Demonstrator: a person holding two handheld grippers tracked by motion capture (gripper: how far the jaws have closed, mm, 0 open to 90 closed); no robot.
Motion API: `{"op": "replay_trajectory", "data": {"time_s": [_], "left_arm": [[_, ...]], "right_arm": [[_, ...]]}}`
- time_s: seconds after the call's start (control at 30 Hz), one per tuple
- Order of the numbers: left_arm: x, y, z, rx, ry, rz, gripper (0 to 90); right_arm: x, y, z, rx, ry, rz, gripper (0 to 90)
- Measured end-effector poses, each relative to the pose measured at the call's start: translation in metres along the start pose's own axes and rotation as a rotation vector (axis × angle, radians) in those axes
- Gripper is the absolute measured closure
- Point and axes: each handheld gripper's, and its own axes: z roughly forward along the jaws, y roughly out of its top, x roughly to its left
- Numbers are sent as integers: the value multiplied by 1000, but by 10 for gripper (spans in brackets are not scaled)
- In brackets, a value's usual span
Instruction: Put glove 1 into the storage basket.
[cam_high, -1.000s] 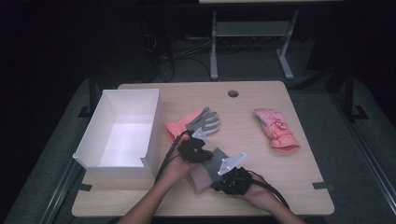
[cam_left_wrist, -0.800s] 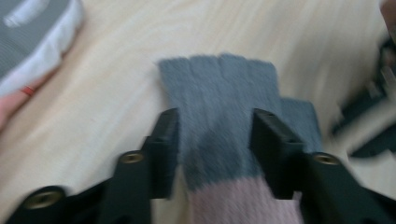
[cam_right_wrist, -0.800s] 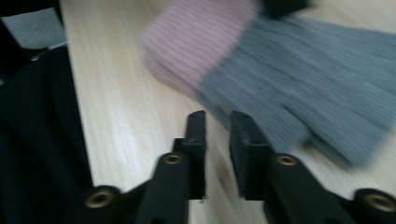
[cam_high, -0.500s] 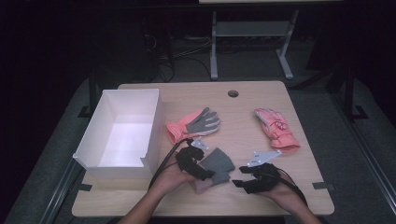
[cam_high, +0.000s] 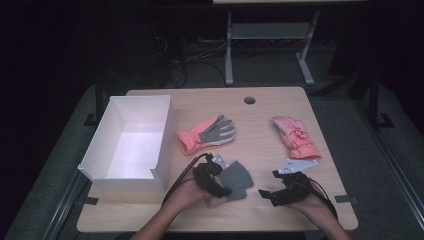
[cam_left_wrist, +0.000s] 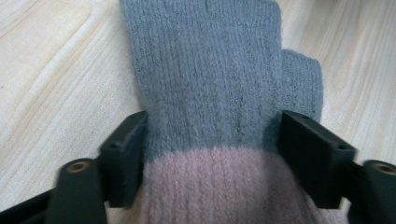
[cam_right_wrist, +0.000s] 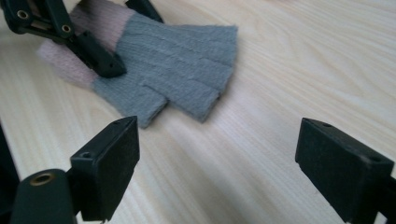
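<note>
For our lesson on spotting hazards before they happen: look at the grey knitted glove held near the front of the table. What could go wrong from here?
1. The left claw pinches the grey glove only across its cuff end, so the soft knit might slip out or sag when lifted.
2. The right claw is open and apart from the glove, so one grip carries it alone.
3. The glove lies near the table's front edge; if dropped, it may fall off.

A pale wooden table (cam_high: 280, 102) with a round cable hole (cam_high: 249, 100) stands on grey floor (cam_high: 350, 120); beyond it, a white metal frame (cam_high: 265, 35) and loose cables (cam_high: 175, 65) sit in a dark room
</note>
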Motion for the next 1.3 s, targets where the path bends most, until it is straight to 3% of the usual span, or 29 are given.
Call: {"op": "replay_trajectory", "data": {"time_s": [0.2, 0.33, 0.57, 0.83, 1.3], "left_arm": [[2, 2, -2, 18, -63, 7, 531], [0, 6, -5, 30, -71, 3, 625], [3, 10, -14, 30, -85, -10, 644], [5, 18, -36, -22, -92, -72, 644], [19, 48, -112, -96, -21, -115, 641]], "right_arm": [[-1, 0, 1, -15, -16, 3, 130], [-2, -1, 4, -14, -31, 10, 130], [-3, -2, 4, -26, -43, 17, 130], [-5, -3, 4, -30, -59, 19, 103], [-12, -5, 4, -37, -102, 50, 85]]}}
